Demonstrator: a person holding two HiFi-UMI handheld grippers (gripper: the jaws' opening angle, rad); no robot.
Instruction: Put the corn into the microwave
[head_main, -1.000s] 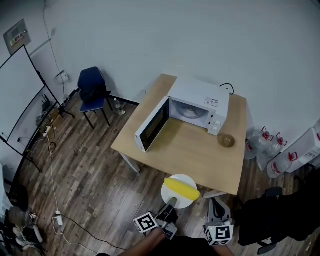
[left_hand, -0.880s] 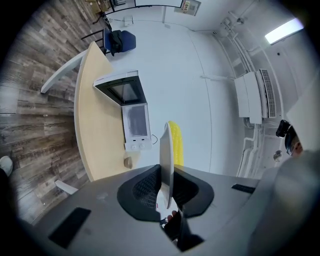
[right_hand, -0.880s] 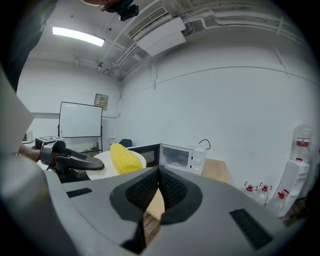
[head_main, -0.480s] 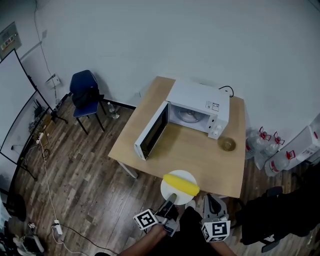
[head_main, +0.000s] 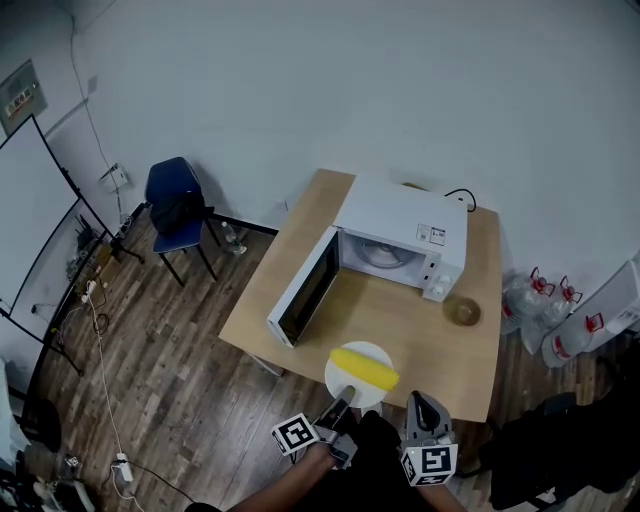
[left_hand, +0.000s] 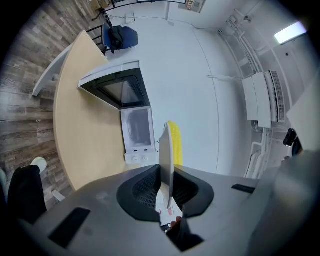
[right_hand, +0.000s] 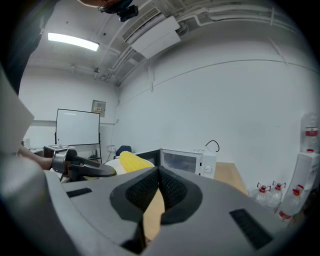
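A yellow corn cob (head_main: 365, 367) lies on a small white plate (head_main: 352, 388). My left gripper (head_main: 343, 403) is shut on the plate's near rim and holds it level over the front edge of the wooden table (head_main: 420, 330). In the left gripper view the plate (left_hand: 165, 155) stands edge-on between the pads, with the corn (left_hand: 175, 142) behind it. The white microwave (head_main: 402, 238) sits at the back of the table, its door (head_main: 304, 288) swung open to the left. My right gripper (head_main: 424, 405) is beside the plate, shut on nothing; its view shows the corn (right_hand: 133, 161) and the microwave (right_hand: 186, 161).
A small glass bowl (head_main: 463, 311) stands on the table right of the microwave. A blue chair (head_main: 179, 202) stands on the wood floor at the left. Water bottles (head_main: 558, 330) are against the wall at the right. Cables (head_main: 105, 400) lie on the floor.
Both grippers have moved forward toward the table with the plate and corn, which now hang over its front edge. The microwave door stays open.
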